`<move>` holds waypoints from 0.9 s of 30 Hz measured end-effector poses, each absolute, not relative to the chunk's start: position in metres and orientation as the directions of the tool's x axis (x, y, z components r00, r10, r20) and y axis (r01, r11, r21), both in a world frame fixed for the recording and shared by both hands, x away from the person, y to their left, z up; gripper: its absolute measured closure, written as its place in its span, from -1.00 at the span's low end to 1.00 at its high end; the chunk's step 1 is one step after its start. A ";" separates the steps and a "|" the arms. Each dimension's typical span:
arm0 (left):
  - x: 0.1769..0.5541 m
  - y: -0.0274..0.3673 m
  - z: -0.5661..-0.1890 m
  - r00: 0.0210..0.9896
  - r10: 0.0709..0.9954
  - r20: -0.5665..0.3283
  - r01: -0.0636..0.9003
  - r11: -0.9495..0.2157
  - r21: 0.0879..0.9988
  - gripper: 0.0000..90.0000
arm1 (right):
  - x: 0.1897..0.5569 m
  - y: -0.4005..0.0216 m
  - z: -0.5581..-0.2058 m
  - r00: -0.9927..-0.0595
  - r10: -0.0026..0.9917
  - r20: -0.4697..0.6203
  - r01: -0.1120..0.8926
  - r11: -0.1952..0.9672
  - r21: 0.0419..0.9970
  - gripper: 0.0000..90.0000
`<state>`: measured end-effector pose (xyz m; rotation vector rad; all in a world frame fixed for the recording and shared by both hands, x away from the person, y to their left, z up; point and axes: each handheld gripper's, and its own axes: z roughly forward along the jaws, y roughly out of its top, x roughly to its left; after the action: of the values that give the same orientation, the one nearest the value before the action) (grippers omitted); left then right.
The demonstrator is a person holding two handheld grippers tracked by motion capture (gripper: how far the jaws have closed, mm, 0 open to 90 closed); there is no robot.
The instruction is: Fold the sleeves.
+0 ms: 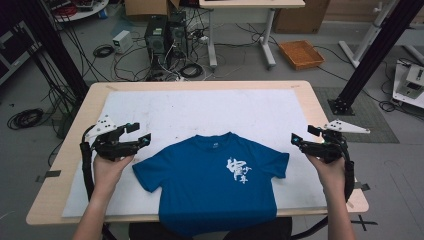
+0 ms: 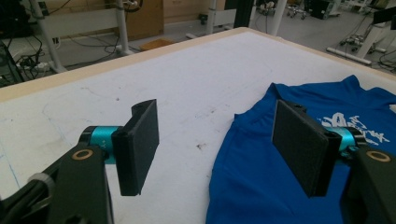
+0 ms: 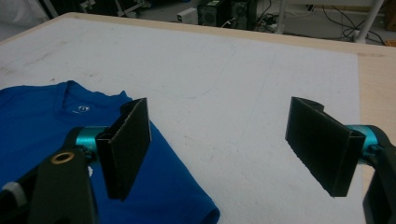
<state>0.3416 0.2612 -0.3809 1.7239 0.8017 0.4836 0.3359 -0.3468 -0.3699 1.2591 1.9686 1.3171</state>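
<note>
Honestly, both grippers, left [image 1: 144, 133] and right [image 1: 296, 138], hang wide apart, grasping nothing; I'd pinch each sleeve of the blue t-shirt [image 1: 210, 177] evenly, low to the table [image 1: 200, 86].

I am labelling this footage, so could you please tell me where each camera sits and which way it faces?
High view: above the person's side, looking forward and down on the table; forearms, left gripper and right gripper flank the blue T-shirt.
Left gripper view: rides the left gripper, looking along its open jaws across the white mat to the shirt's sleeve.
Right gripper view: rides the right gripper, jaws open, facing the far table edge.
All three share the T-shirt and mat.
</note>
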 end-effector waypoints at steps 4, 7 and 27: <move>0.342 0.260 -0.381 0.685 0.725 -0.069 0.270 -0.164 0.949 -0.28 | 0.335 -0.351 -0.370 -0.470 0.875 0.117 0.435 0.114 0.893 -0.51; 0.342 0.262 -0.383 0.681 0.730 -0.064 0.271 -0.170 0.947 -0.28 | 0.335 -0.353 -0.370 -0.468 0.875 0.125 0.437 0.107 0.893 -0.51; 0.325 0.294 -0.409 0.664 0.730 -0.162 0.412 -0.176 0.894 -0.27 | 0.341 -0.347 -0.371 -0.467 0.874 0.132 0.440 0.100 0.892 -0.51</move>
<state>0.3246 0.2941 -0.4093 1.8036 0.9122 0.3695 0.3412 -0.3469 -0.3713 1.2823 1.9507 1.3343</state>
